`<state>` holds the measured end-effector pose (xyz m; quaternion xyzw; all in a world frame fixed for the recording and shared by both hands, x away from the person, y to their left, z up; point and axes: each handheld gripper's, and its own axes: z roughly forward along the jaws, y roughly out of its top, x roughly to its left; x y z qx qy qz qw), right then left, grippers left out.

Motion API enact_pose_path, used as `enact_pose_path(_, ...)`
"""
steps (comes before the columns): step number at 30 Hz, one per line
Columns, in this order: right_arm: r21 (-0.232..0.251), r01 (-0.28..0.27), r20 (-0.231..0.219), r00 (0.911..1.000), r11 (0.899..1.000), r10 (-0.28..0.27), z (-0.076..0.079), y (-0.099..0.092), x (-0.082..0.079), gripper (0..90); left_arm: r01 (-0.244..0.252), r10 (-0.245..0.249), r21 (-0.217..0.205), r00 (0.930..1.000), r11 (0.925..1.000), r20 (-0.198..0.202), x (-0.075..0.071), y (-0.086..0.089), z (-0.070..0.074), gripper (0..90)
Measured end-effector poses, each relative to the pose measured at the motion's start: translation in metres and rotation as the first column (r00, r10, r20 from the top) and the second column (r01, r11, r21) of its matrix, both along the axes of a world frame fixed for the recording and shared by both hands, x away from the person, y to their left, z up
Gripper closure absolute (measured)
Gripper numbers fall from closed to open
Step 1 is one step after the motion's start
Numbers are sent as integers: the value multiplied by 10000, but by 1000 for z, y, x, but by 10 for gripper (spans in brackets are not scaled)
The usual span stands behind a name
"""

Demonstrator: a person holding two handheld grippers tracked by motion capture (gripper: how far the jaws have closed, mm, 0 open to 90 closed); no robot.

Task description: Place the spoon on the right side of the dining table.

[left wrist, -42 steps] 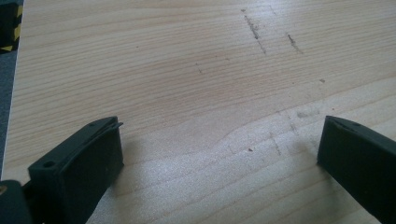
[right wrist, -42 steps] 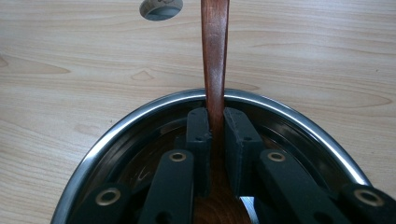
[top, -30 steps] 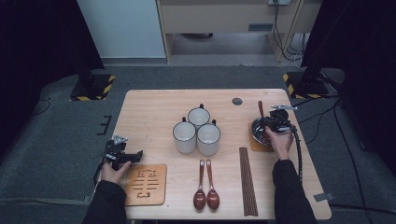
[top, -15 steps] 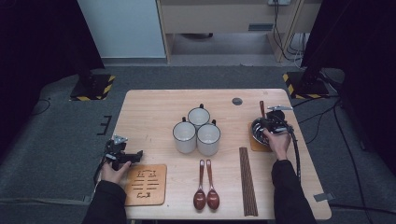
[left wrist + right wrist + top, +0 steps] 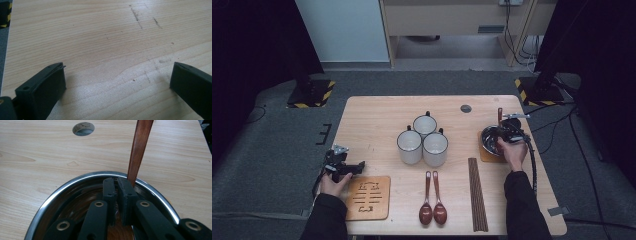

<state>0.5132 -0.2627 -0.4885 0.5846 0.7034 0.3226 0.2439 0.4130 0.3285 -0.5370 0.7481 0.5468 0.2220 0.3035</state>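
Observation:
A steel bowl point(image 5: 488, 140) point(image 5: 75, 180) sits on a wooden coaster point(image 5: 484, 156) at the right side of the table. A wooden spoon point(image 5: 499, 116) point(image 5: 140, 145) stands in it, its handle leaning on the far rim. My right gripper point(image 5: 506, 135) point(image 5: 116, 182) reaches into the bowl with its jaws shut together. The spoon handle rises just beside the right jaw's tip, and I see nothing between the pads. My left gripper point(image 5: 356, 167) point(image 5: 117, 82) rests low at the table's left edge, jaws open wide over bare wood.
Three white mugs point(image 5: 424, 140) cluster mid-table. Two wooden spoons point(image 5: 432, 202) and a bundle of chopsticks point(image 5: 477, 195) lie near the front edge. A carved wooden trivet point(image 5: 368, 197) lies front left, beside the left hand. A round cable hole point(image 5: 466, 108) point(image 5: 83, 128) is at the back.

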Motion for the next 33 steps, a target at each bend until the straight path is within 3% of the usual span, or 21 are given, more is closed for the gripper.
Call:
enact_pose_path(10,209,150,98,9998,9997,-152,0,-8,-2,838,1,-1,-7,10000,10000,0,0,0,0,0)
enact_pose_path(19,498,184,109,9998,9986,-189,-1,-9,-1,760,2,-2,-7,10000,10000,0,0,0,0,0)
enact_pose_path(33,124,456,-55,9989,9989,-455,4,-14,-8,735,2,-2,-7,10000,10000,-1,0,0,0,0)
